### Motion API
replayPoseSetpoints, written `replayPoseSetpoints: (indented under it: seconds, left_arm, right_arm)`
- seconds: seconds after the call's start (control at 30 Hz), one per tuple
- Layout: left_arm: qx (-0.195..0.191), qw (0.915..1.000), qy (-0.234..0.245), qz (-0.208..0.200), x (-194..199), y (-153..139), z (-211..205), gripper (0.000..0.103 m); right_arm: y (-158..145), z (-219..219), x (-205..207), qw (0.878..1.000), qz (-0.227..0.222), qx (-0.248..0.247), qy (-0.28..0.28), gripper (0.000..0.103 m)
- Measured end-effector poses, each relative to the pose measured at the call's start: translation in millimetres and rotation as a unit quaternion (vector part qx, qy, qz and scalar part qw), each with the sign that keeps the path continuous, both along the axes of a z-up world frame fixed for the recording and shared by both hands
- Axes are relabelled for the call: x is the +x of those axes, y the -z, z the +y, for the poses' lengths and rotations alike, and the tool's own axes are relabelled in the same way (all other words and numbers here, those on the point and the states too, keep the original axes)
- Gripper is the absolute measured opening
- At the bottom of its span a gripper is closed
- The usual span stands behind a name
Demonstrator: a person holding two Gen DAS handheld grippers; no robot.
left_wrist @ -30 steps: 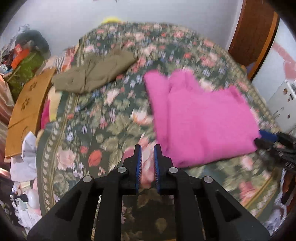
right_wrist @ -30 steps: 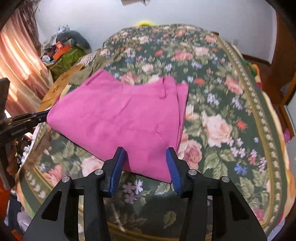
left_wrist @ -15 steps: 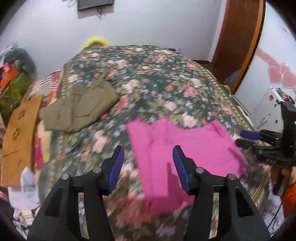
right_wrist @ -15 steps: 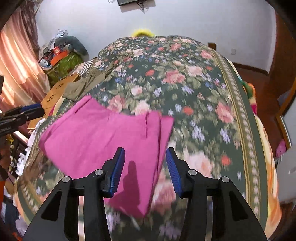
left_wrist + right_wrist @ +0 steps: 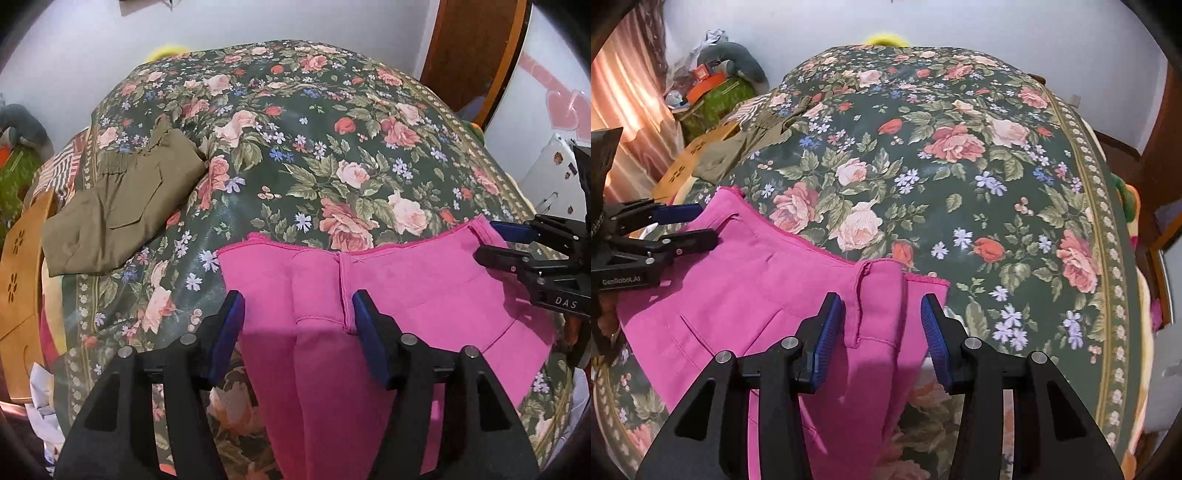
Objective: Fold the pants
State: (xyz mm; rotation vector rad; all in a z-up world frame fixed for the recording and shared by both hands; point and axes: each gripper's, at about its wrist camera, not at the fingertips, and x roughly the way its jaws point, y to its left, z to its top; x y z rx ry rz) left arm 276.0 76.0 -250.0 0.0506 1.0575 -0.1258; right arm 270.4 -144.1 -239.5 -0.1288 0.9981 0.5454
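Since a second ago the left claw (image 5: 297,332) has spread wide, like the right claw (image 5: 882,332), over pink pants (image 5: 388,288).

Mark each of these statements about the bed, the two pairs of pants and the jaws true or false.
1. The pink pants lie on the floral bedspread. True.
2. The left gripper is shut on the pink fabric. False: its jaws stand open, holding nothing.
3. The olive pants lie apart from the pink pair. True.
4. The right gripper has its jaws closed. False: they are open.
5. The olive pants lie stacked on the pink ones. False: bedspread shows between them.
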Motion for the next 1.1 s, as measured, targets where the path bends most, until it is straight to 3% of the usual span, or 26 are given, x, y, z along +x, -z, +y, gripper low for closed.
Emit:
replayPoseSetpoints:
  seconds: [0.13,0.23,0.27,0.33,0.5,0.67,0.8,0.9,1.0,1.07,1.1]
  left_arm:
    - [-0.014,0.9998,0.001,-0.017,-10.8,-21.0,6.1,0.065]
    - [-0.023,0.9995,-0.004,-0.019,-20.6,-27.9,14.2,0.082]
    - [-0.029,0.9994,-0.008,-0.017,-23.7,-27.8,17.2,0.083]
    - [-0.045,0.9988,-0.018,0.001,-29.0,-21.8,24.3,0.083]
    - [-0.087,0.9947,-0.022,0.048,-39.0,0.3,33.0,0.083]
    - [-0.111,0.9917,-0.015,0.062,-33.3,3.5,28.0,0.081]
    - [-0.107,0.9922,-0.007,0.064,-20.2,6.9,17.6,0.080]
    - [-0.125,0.9900,-0.007,0.066,-11.2,11.2,14.5,0.075]
    - [-0.132,0.9891,-0.007,0.065,-5.3,11.7,10.2,0.060]
    - [-0.135,0.9887,-0.006,0.066,-2.8,10.6,7.3,0.044]
    - [-0.134,0.9887,-0.010,0.066,-2.3,9.8,6.7,0.042]
  right_arm:
    - [-13.6,-7.1,-10.4,1.000,-0.010,-0.001,0.003,0.041]
    - [-22.7,-15.5,-20.1,1.000,-0.001,0.019,0.002,0.041]
    - [-23.1,-17.8,-21.6,1.000,0.004,0.025,0.004,0.043]
    - [-20.7,-20.4,-24.6,1.000,0.009,0.022,0.011,0.050]
    - [-6.9,-29.1,-35.8,0.998,0.041,0.039,0.022,0.051]
    - [5.7,-33.3,-44.0,0.996,0.056,0.056,0.030,0.051]
    - [7.1,-26.8,-35.4,0.996,0.061,0.060,0.013,0.054]
    - [10.7,-25.2,-31.7,0.996,0.056,0.071,0.012,0.054]
    - [12.6,-22.4,-28.4,0.996,0.049,0.076,0.014,0.050]
    - [11.3,-20.9,-26.1,0.996,0.049,0.078,0.009,0.033]
    - [10.7,-20.9,-24.9,0.995,0.050,0.082,0.007,0.031]
